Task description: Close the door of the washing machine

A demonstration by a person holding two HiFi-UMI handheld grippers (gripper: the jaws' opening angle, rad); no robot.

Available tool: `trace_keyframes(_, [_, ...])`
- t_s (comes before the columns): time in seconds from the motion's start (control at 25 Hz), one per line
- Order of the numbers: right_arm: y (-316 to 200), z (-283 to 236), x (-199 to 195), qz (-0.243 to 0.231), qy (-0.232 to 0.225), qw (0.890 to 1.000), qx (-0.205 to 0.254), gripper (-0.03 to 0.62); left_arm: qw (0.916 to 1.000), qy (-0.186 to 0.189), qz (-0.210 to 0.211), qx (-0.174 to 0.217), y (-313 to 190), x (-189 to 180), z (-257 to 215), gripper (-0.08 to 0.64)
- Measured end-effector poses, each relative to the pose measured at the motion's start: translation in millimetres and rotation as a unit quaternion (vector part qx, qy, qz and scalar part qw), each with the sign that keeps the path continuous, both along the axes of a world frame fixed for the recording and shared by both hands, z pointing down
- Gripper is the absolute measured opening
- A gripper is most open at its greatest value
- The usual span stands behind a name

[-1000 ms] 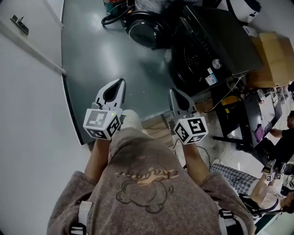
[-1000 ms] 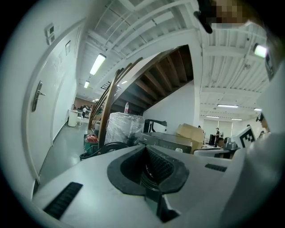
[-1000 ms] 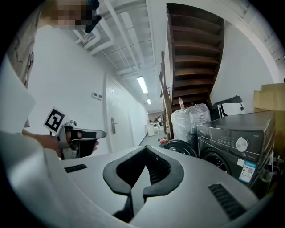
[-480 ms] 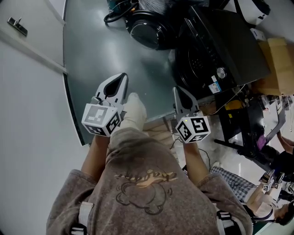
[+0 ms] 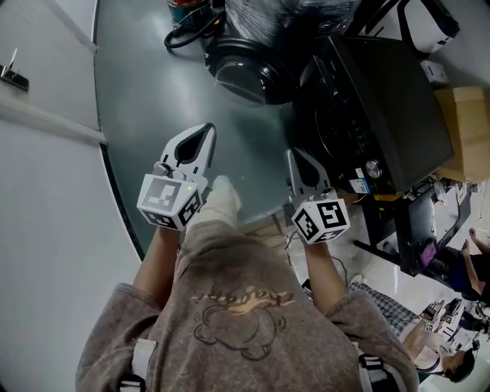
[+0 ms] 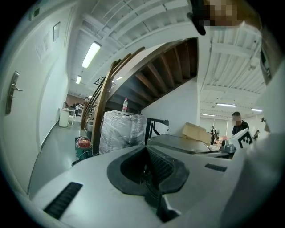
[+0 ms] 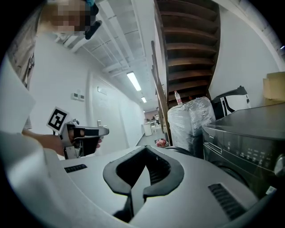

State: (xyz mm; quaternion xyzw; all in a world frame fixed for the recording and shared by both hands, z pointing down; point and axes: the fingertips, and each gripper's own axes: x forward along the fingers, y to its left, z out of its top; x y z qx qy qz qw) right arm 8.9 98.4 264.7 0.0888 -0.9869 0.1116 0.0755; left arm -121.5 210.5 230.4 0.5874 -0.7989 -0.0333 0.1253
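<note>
Head view, arms: two forearms [image 5: 157, 264] reach forward past the sweatshirt [image 5: 245, 306], side by side. Each hand carries one gripper, nearly level above the grey floor [image 5: 153, 92].
Left gripper [image 5: 205, 132]: tongs pressed fully together with nothing between them; the tip points to 12 o'clock.
Right gripper [image 5: 295, 155]: tongs likewise closed and empty. It sits at 3 o'clock of the left one, apart from it.
Washing machine [image 5: 383, 99]: one, black, at 1 o'clock of the right gripper, untouched.
Door [image 5: 246, 65]: one, round and dark, swung open. It is at 11 o'clock of the right gripper and 1 o'clock of the left, with both grippers clear of it.
Marker cubes [image 5: 170, 200]: two, one on each gripper.
Wrapped bundle [image 5: 287, 15]: one, at 1 o'clock of the door.
Cardboard box [image 5: 463, 130]: one, at 3 o'clock of the machine.
</note>
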Motion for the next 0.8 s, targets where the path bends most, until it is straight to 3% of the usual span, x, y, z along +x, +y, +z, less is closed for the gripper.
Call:
trace_keyframes(0.36, [-38.6,-50.3,-93.9,0.003,0.0,1.0,-0.01,-0.009,0.9988,0.026,0.04,0.009,-52.2,-83.5,-43.2,0.0])
trace_keyframes(0.8, [-71.2,-73.0,-119.5,0.024,0.001,1.0,-0.01,-0.008,0.9986,0.035,0.036,0.013,-80.0,-117.0,-55.1,0.0])
